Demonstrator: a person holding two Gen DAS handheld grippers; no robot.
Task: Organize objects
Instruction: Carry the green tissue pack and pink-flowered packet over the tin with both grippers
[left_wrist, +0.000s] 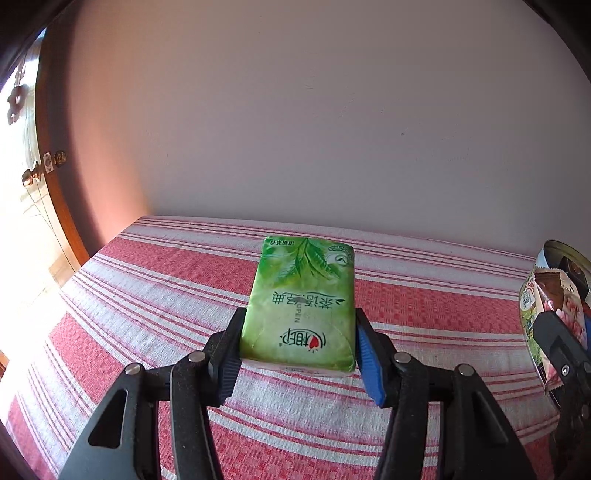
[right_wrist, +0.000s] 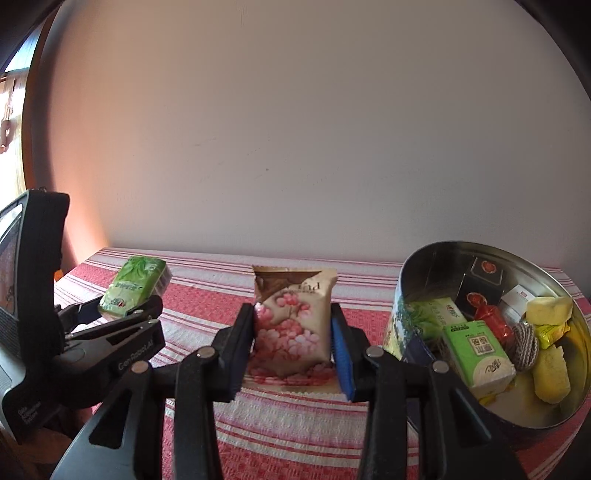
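A glossy green rectangular tissue pack (left_wrist: 301, 306) printed with leaves sits clamped in the left gripper (left_wrist: 299, 360) at centre frame, above the red-and-white striped worktop (left_wrist: 147, 295). The right gripper (right_wrist: 293, 356) pinches a beige pink-flowered snack packet (right_wrist: 295, 321). At right, a round metal tin (right_wrist: 424, 266) holds green packs, yellow pieces and a red wrapped item.

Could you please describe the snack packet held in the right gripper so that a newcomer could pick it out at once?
Start from the red-and-white striped tablecloth and the round metal tin of snacks at its right. Just left of the tin, the right gripper is shut on the snack packet. It is the only beige pouch, with pink blossoms and a brown top, unlike the green tissue pack in the left gripper.
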